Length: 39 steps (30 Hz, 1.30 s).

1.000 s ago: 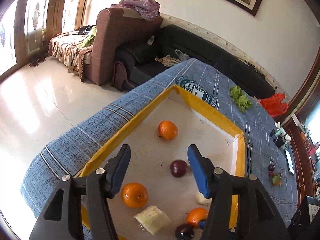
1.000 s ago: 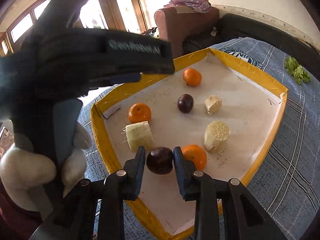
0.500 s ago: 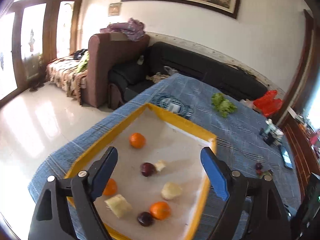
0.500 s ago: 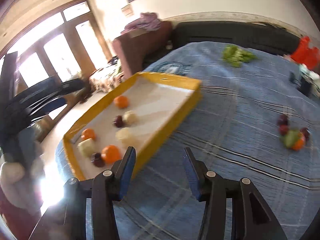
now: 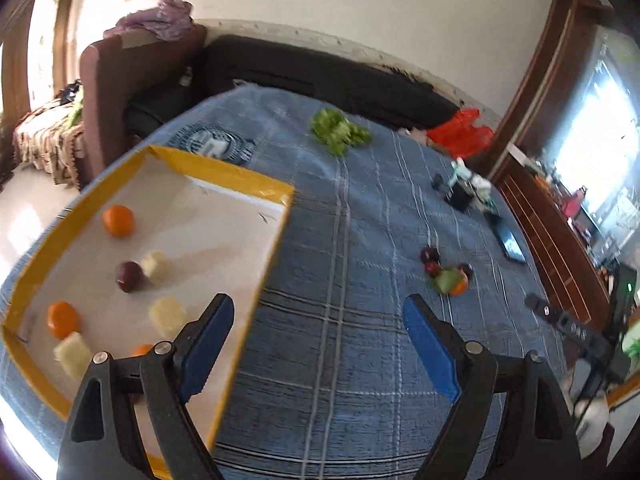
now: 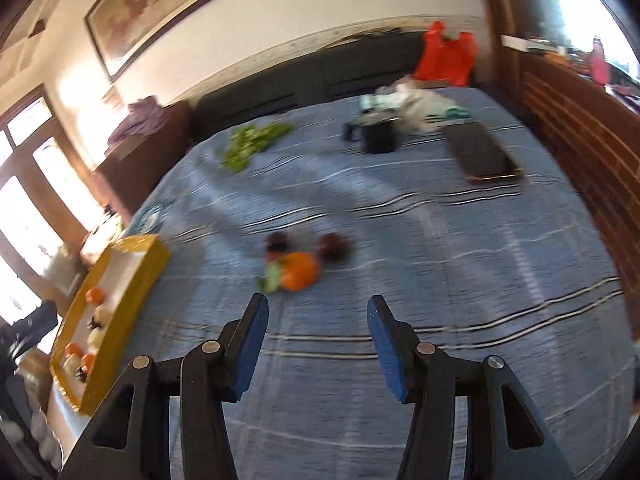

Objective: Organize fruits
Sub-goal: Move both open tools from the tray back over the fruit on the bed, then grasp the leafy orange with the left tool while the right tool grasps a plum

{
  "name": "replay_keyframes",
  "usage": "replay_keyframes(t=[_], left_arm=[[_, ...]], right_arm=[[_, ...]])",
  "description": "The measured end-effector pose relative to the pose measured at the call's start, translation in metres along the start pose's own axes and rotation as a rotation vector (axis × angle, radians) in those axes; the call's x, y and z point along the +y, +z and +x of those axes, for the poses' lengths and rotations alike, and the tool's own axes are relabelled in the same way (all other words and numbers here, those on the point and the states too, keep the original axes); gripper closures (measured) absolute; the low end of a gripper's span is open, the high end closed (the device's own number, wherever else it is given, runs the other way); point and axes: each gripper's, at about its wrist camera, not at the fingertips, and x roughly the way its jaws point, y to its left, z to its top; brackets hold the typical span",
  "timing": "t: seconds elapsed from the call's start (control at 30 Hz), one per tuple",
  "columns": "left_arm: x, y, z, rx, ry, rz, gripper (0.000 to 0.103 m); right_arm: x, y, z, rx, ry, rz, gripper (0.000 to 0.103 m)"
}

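Note:
A yellow-rimmed tray (image 5: 224, 174) lies at the left on the blue cloth. It holds oranges (image 5: 118, 221), a dark plum (image 5: 129, 276) and pale fruit chunks (image 5: 168, 316). My left gripper (image 5: 318, 304) hangs wide open and empty over the cloth, just right of the tray's edge. To its right lies a loose cluster of fruit (image 5: 448, 276). In the blurred right wrist view that cluster shows as an orange (image 6: 300, 276) with two dark plums (image 6: 334, 246) a little ahead of my right gripper (image 6: 317, 302). Its jaws are opening with nothing between them. The tray (image 6: 156, 258) sits far left there.
Green lettuce (image 5: 338, 132) and a red bag (image 5: 460, 136) lie at the table's far side. A black cup (image 6: 378, 136) and a dark flat phone (image 6: 482, 156) sit at the far right. A black sofa (image 5: 320, 80) runs behind, and a wooden cabinet (image 6: 580, 128) is on the right.
My right gripper let go of the dark plum in the tray, opened and swung right toward the loose fruit. My left gripper widened and shifted right, off the tray.

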Motion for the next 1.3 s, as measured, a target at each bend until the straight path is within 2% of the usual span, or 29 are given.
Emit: replay_keyframes(t=[0.13, 0.27, 0.47, 0.57, 0.67, 0.7, 0.77, 0.8, 0.83, 0.93, 1.0, 1.2, 1.3], left_arm=[[-0.01, -0.006, 0.01, 0.034, -0.023, 0.023, 0.017], [-0.009, -0.007, 0.014, 0.049, -0.027, 0.019, 0.017], [-0.005, -0.004, 0.026, 0.067, -0.019, 0.009, 0.017], [-0.006, -0.005, 0.034, 0.079, -0.02, 0.007, 0.017], [-0.009, -0.007, 0.041, 0.088, -0.025, 0.013, 0.017], [-0.011, -0.007, 0.043, 0.092, -0.028, 0.019, 0.017], [-0.016, -0.006, 0.048, 0.102, -0.035, 0.041, 0.017], [-0.02, -0.006, 0.05, 0.106, -0.035, 0.053, 0.017], [-0.024, -0.005, 0.053, 0.11, -0.04, 0.066, 0.017], [-0.04, -0.006, 0.061, 0.113, -0.059, 0.111, 0.018], [-0.05, -0.007, 0.066, 0.119, -0.072, 0.137, 0.018], [-0.081, -0.017, 0.083, 0.129, -0.093, 0.257, 0.018], [-0.091, -0.023, 0.096, 0.141, -0.094, 0.294, 0.018]], right_arm=[[-0.013, 0.014, 0.026, 0.036, -0.009, 0.033, 0.047], [0.004, 0.022, 0.069, 0.089, 0.063, 0.045, 0.047], [0.032, 0.024, 0.1, 0.064, 0.074, 0.008, 0.047], [0.042, 0.018, 0.113, 0.127, 0.161, -0.025, 0.046], [0.045, 0.015, 0.103, 0.19, 0.415, -0.05, 0.047], [0.045, 0.017, 0.095, 0.165, 0.435, -0.06, 0.047], [0.036, 0.026, 0.08, 0.074, 0.37, -0.055, 0.047], [0.028, 0.03, 0.078, 0.044, 0.307, -0.037, 0.047], [0.018, 0.035, 0.08, 0.026, 0.204, -0.004, 0.047], [0.0, 0.041, 0.094, 0.047, 0.069, 0.042, 0.046], [-0.002, 0.042, 0.107, 0.062, 0.033, 0.027, 0.046], [0.002, 0.031, 0.128, 0.102, 0.02, -0.027, 0.048], [0.006, 0.032, 0.131, 0.09, -0.011, -0.059, 0.059]])
